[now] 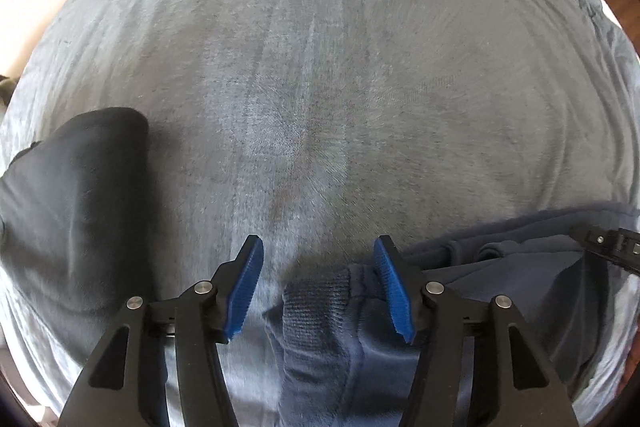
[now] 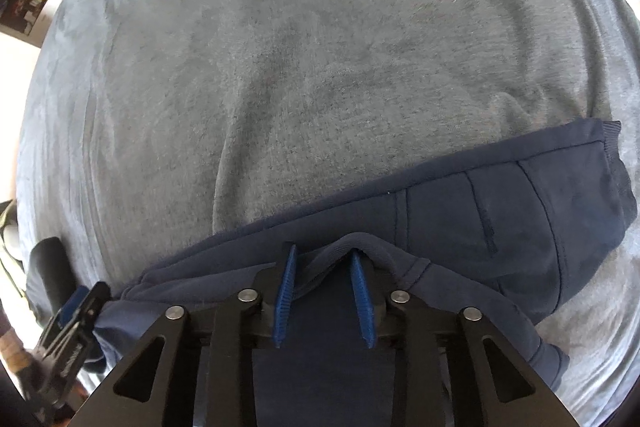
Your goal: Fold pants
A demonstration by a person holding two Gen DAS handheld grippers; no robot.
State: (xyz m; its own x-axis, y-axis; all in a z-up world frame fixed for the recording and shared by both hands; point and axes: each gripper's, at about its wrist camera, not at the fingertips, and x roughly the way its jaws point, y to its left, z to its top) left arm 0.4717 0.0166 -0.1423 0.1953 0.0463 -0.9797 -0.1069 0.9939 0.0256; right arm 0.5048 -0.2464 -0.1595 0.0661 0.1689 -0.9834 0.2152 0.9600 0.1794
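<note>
While the navy pants lie along the near edge of the grey blanket, w/ the waistband end off to the right and a ribbed cuff at the left end, both tools sit low over the fabric. Left gripper: fingers wide, cuff lying between the blue pads but not pinched. Right gripper: fingers narrower, a raised ridge of cloth between them; can't tell if it's actually clamped, the pads look apart from it. A black garment sits on the left, well apart from the pants.

Risks, my guess: if the left closes as is, it may catch only the top layer of the cuff, so the leg opens when lifted. The right may grab a bunched wrinkle vs. a clean edge, so the fold goes crooked. Plush blanket could also get nipped w/ the cloth & drag along.
</note>
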